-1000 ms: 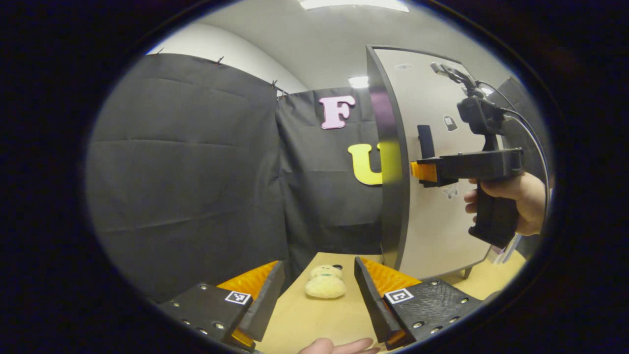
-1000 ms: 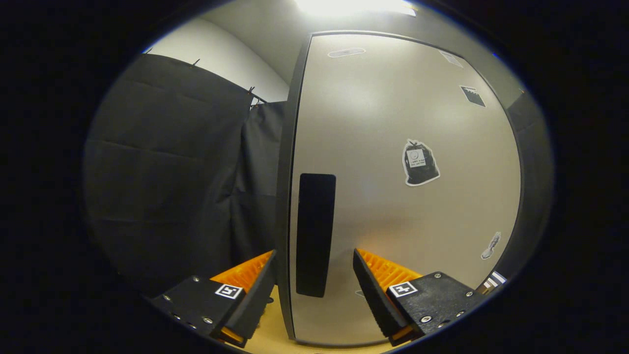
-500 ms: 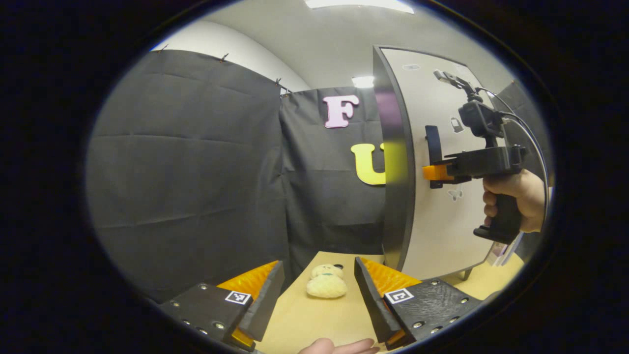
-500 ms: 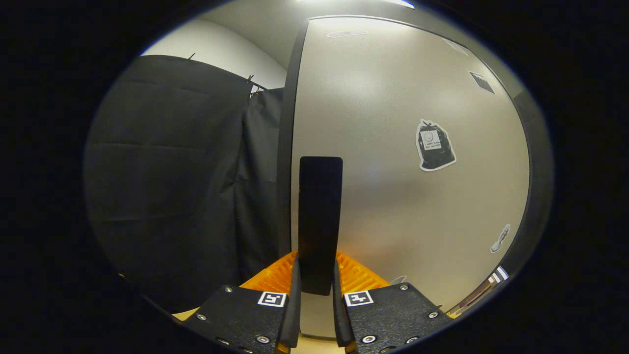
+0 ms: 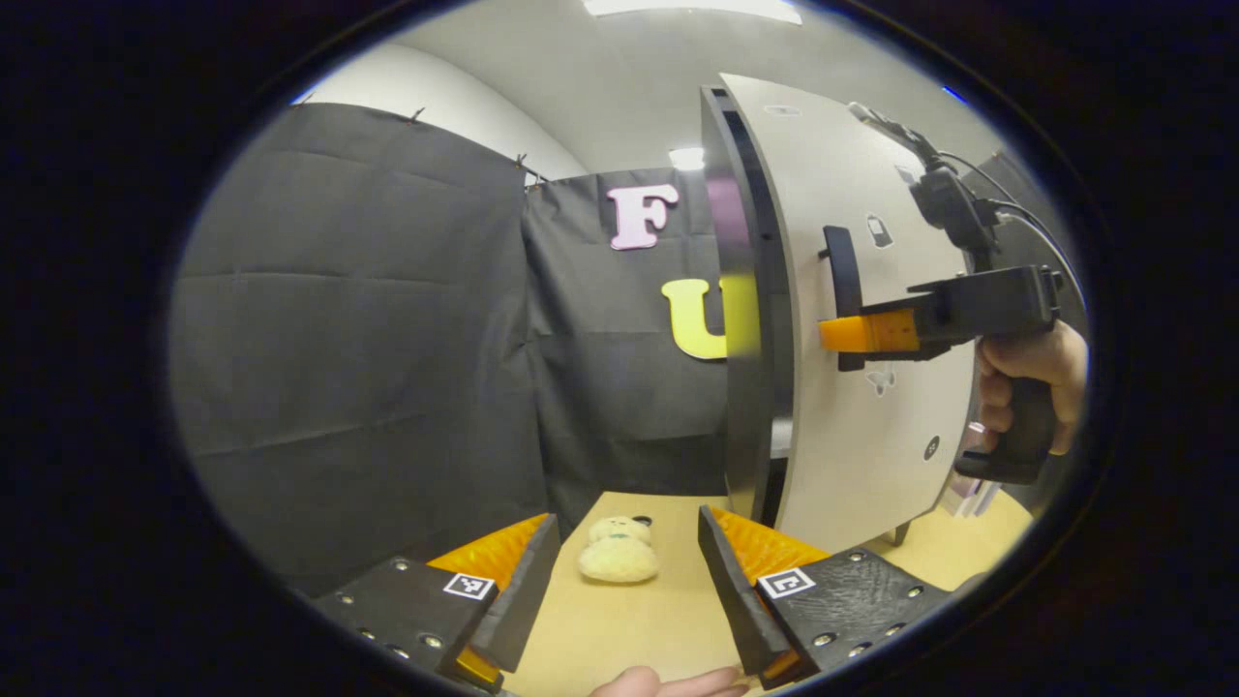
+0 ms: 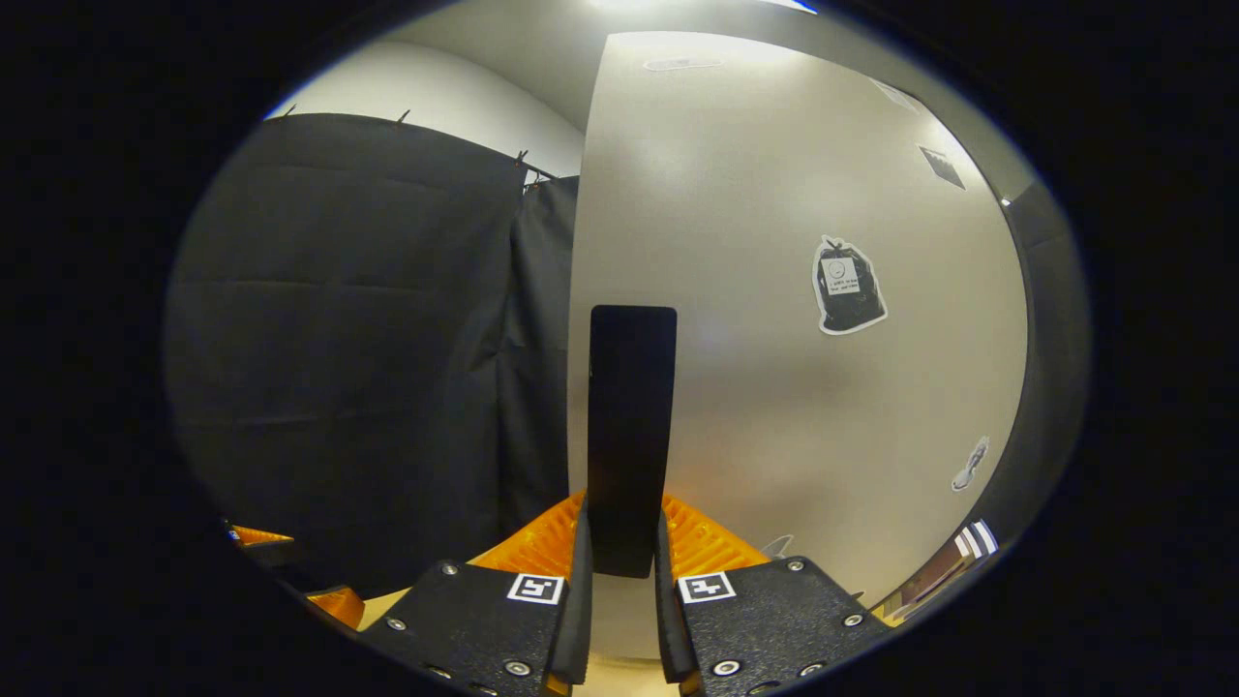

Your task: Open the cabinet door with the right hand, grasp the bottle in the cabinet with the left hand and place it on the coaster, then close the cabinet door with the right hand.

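Note:
A pale grey cabinet door (image 5: 871, 290) stands at the right of the left gripper view, swung slightly away from the cabinet's dark edge (image 5: 740, 319). Its black upright handle (image 6: 629, 426) runs between the fingers of my right gripper (image 6: 621, 571), which is shut on it. In the left gripper view the right gripper (image 5: 852, 334) is held by a hand (image 5: 1031, 373) against that handle (image 5: 840, 271). My left gripper (image 5: 624, 581) hangs open low over the tan table (image 5: 619, 629), holding nothing. The cabinet's inside is hidden.
A small cream plush toy (image 5: 617, 557) lies on the table just beyond the left gripper's fingers. Black cloth walls close off the left and back. Stickers (image 6: 847, 286) dot the door's face. A fingertip (image 5: 668, 682) shows at the bottom edge.
The right gripper went from open around the handle to shut on it. Since then the door has swung a little outward, showing a gap at the cabinet's edge. The left gripper barely moved.

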{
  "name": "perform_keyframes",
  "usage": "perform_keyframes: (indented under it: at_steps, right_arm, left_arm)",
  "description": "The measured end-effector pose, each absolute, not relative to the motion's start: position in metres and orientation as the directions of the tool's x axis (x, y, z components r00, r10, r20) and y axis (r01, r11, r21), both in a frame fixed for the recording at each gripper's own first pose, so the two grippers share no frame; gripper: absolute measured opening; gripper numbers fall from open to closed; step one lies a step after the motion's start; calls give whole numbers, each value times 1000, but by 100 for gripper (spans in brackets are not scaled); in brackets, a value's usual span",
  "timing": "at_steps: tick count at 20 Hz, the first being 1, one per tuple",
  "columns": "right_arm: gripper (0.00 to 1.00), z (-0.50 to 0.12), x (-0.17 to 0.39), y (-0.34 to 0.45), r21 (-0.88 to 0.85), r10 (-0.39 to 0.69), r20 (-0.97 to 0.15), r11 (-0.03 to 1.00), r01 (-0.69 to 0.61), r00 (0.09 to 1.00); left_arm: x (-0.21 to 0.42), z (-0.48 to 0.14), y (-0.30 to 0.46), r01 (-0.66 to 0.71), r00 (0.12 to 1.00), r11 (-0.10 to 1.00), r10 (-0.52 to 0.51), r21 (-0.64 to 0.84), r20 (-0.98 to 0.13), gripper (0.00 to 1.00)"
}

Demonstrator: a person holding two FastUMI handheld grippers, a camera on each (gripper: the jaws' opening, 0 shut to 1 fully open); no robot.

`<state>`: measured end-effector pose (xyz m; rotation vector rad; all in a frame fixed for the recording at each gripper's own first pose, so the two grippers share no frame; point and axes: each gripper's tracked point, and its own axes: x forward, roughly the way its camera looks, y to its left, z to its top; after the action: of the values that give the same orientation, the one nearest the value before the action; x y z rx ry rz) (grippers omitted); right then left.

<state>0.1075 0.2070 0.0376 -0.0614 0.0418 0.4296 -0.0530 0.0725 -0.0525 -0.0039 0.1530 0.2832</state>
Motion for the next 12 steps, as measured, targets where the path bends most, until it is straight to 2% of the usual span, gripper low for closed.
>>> perform_keyframes:
  at_steps: [4, 5, 6, 9, 10, 12]
  right_arm:
    - [29, 36, 101, 202, -40, 443, -62, 894, -445, 895]
    - [29, 36, 100, 200, -38, 453, -59, 890, -455, 890]
    - [29, 37, 97, 198, -39, 464, -54, 884, -466, 884]
    - [29, 35, 94, 193, -34, 501, -50, 864, -503, 864]
    - [30, 34, 95, 191, -30, 514, -53, 856, -516, 856]
    - [29, 34, 93, 187, -34, 533, -64, 844, -536, 844]
  left_arm:
    - [-53, -42, 50, -263, 954, 964, 265, 35, -138, 83]
    - [-58, -37, 42, -268, 954, 963, 271, 38, -131, 88]
    - [-62, -33, 37, -275, 952, 961, 277, 40, -130, 83]
    - [-76, -23, 23, -315, 941, 948, 317, 38, -120, 83]
    - [-83, -16, 18, -332, 936, 943, 334, 37, -112, 88]
    - [-95, -9, 10, -354, 927, 935, 356, 38, -115, 86]
